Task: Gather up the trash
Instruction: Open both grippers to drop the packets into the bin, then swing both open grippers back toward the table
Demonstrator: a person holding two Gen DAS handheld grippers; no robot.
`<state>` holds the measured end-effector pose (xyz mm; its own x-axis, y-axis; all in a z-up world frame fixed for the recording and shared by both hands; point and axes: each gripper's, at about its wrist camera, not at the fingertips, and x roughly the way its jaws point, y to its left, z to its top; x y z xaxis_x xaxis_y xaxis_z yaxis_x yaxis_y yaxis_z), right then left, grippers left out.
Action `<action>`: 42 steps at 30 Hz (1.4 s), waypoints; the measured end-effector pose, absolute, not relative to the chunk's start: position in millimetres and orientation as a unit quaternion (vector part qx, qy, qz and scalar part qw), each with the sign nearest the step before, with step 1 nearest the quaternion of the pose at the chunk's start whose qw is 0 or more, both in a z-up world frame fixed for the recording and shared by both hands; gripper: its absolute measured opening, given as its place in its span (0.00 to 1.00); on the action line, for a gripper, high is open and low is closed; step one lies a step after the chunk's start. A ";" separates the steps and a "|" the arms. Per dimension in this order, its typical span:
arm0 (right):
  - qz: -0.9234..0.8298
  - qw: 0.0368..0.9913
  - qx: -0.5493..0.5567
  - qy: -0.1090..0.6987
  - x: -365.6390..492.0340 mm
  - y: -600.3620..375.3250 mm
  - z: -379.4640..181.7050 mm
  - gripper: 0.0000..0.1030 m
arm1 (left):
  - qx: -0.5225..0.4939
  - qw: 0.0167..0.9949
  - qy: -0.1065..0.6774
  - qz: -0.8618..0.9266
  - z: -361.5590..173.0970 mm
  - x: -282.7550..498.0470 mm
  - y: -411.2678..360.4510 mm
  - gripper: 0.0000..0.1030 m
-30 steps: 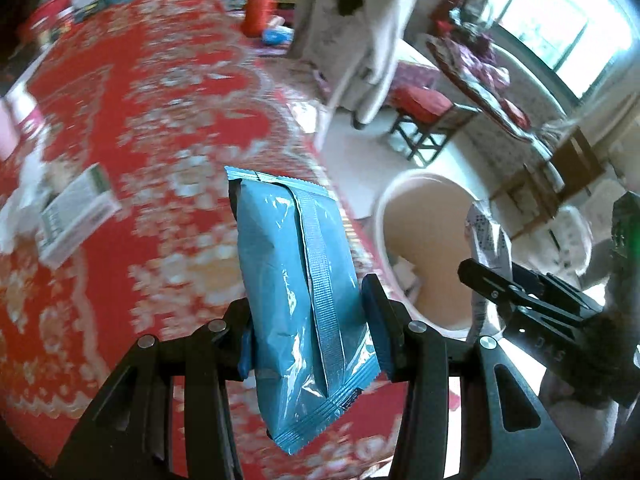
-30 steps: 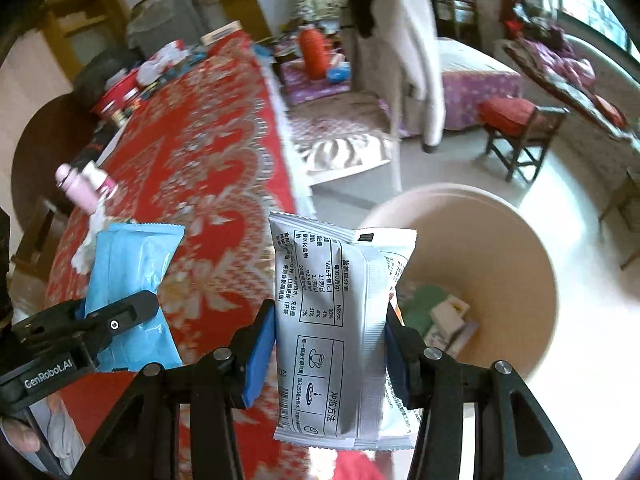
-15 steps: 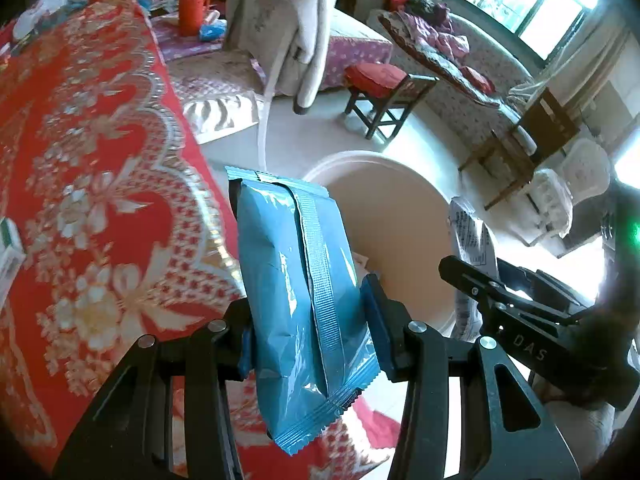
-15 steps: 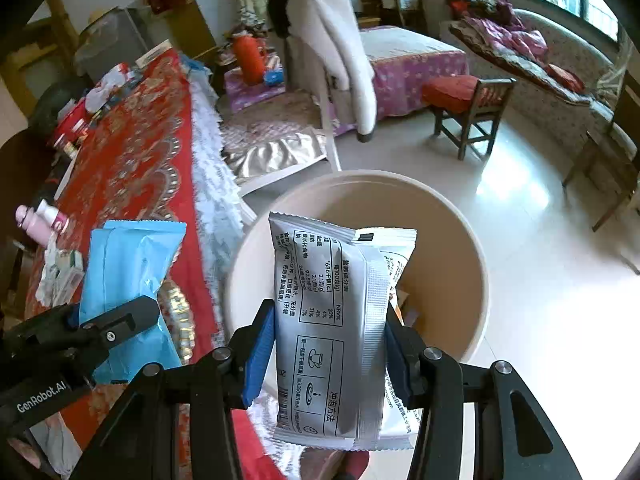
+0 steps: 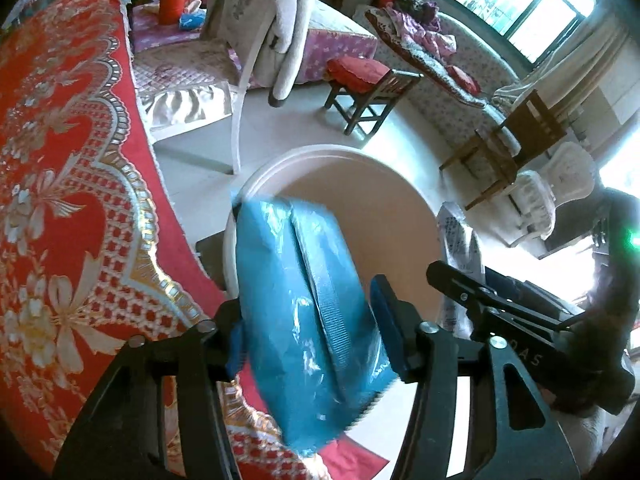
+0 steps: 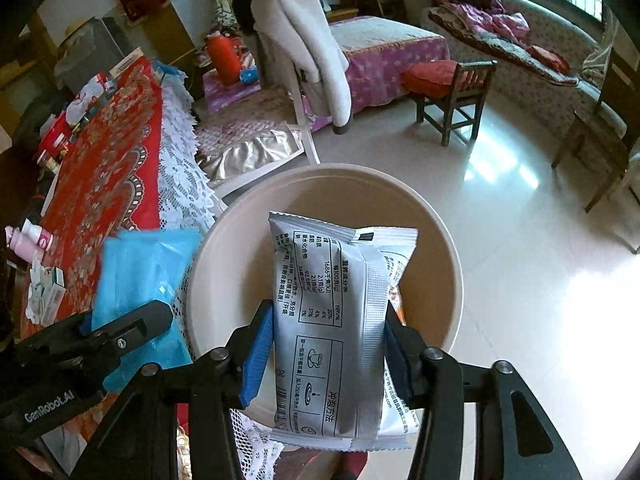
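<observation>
Left tool (image 5: 310, 336) is parted, the blurred blue packet (image 5: 304, 304) loose between its pads; right tool (image 6: 326, 342) clamps the silver sachet (image 6: 332, 320) above the beige bin (image 6: 240, 216).

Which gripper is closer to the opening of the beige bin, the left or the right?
Right. The right gripper, with the white packet, is over the bin. The left gripper, with the blue packet, is beside the rim, by the table.
</observation>
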<state>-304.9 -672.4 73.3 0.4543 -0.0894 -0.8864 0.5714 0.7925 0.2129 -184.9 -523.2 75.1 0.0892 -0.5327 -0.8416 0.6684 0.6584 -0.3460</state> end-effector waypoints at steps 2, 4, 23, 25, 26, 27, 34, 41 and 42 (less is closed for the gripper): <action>-0.207 0.812 0.260 0.480 -304.6 -676.5 71.6 0.50 | 0.056 0.729 0.540 -0.417 74.5 -182.8 -524.5 0.59; -0.205 0.809 0.271 0.480 -305.9 -679.3 69.5 0.51 | 0.055 0.730 0.539 -0.416 75.6 -181.7 -525.4 0.60; -0.199 0.828 0.180 0.493 -292.9 -638.7 86.1 0.51 | 0.047 0.785 0.507 -0.353 93.5 -174.2 -472.7 0.60; -0.198 0.832 0.169 0.491 -288.3 -632.5 90.4 0.51 | 0.041 0.792 0.502 -0.346 97.6 -172.5 -461.6 0.60; -0.196 0.834 0.162 0.490 -285.4 -628.5 92.9 0.51 | 0.037 0.794 0.501 -0.343 98.5 -170.2 -456.8 0.60; -0.193 0.835 0.158 0.490 -283.2 -624.7 94.3 0.51 | 0.033 0.797 0.499 -0.339 100.4 -168.9 -450.6 0.60; -0.169 0.846 0.137 0.487 -261.6 -596.8 103.9 0.51 | 0.020 0.815 0.489 -0.311 113.0 -161.2 -412.4 0.60; -0.130 0.857 0.120 0.484 -232.4 -558.5 112.0 0.51 | -0.003 0.833 0.481 -0.275 125.5 -147.9 -368.6 0.60; -0.125 0.858 0.117 0.484 -228.4 -552.9 113.0 0.51 | -0.006 0.836 0.479 -0.268 127.0 -145.5 -359.9 0.60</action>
<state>-228.4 -552.9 113.0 0.5008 -0.1017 -0.8596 0.3288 0.9410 0.0803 -145.5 -359.9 127.0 0.3976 -0.4531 -0.7979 0.4425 0.8564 -0.2659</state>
